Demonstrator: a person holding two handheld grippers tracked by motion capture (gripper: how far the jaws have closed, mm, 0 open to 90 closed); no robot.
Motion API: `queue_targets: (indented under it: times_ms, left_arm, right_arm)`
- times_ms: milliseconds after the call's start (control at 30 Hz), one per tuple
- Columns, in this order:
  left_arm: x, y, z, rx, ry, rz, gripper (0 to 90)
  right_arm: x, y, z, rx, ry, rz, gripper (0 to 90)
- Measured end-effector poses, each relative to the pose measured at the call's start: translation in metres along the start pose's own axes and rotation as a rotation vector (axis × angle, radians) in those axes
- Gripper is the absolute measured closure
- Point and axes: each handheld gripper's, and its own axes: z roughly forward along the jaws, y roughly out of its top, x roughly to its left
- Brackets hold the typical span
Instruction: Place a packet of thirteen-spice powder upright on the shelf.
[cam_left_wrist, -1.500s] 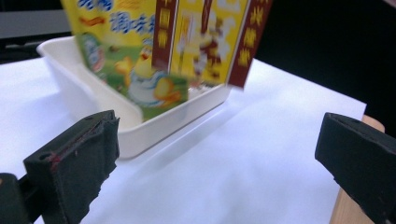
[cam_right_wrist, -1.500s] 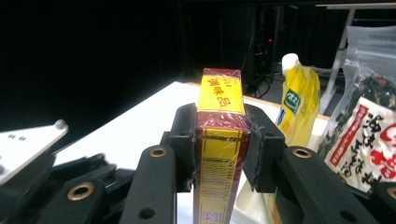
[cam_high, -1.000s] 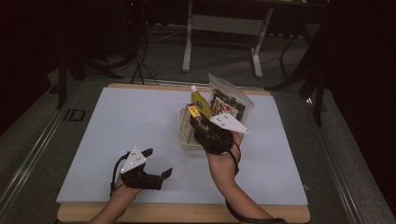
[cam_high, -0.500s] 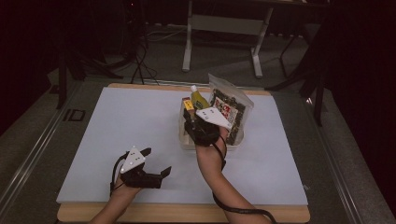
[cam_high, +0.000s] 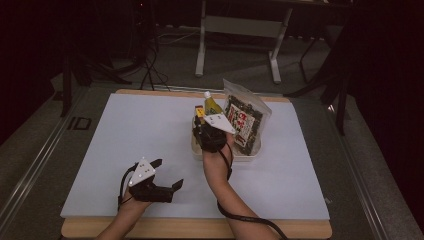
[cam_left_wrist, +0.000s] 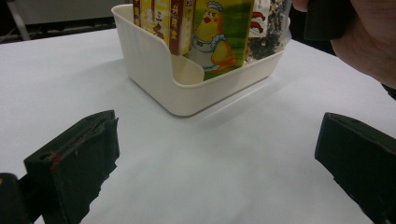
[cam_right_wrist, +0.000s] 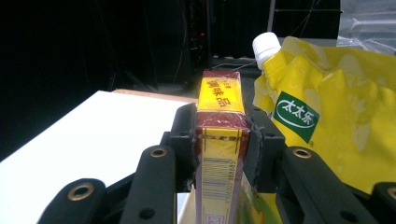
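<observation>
Jaws wide apart on the left gripper (cam_high: 167, 175), down at the near left of the white table (cam_high: 125, 140), and nothing between those chunky black foam pads; it sits in the same spot as a second ago. Its own camera looks across the smooth matte tabletop toward the cream bin (cam_left_wrist: 187, 91), a rounded, glossy plastic tub with a dipped front wall.

Now the right gripper (cam_high: 201, 120), and here is the change: a second back it hung a little further right and higher over the bin, and it has since slid left and dropped, so the hand (cam_high: 216, 167) now reaches in over the bin's near left corner. The pads are clamped on the yellow box (cam_right_wrist: 219, 154), a slim, upright cardboard carton with a dark red band, printed characters and a barcode down its narrow face. The grip has not changed in that time. Seen from above, the box stands at the bin's left side, still pinched between the jaws.

Just right of it, the yellow pouch (cam_right_wrist: 336, 116), crinkled soft plastic with a white screw cap and a green logo. Farther right in the bin leans the seaweed bag (cam_high: 245, 120), clear and shiny, dark flakes inside, red label.
</observation>
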Motion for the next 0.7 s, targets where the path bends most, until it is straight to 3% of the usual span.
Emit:
queue_targets:
  times_ms: [267,700]
  left_arm:
    - [-0.002,0.000,0.002,0.000,-0.006,0.003,0.1]
    - [-0.002,-0.001,0.002,0.000,-0.015,-0.001,0.1]
  right_arm:
    - [0.001,-0.005,0.011,0.003,-0.027,0.045,67.7]
    - [0.008,-0.024,0.025,0.021,-0.056,0.029,66.1]
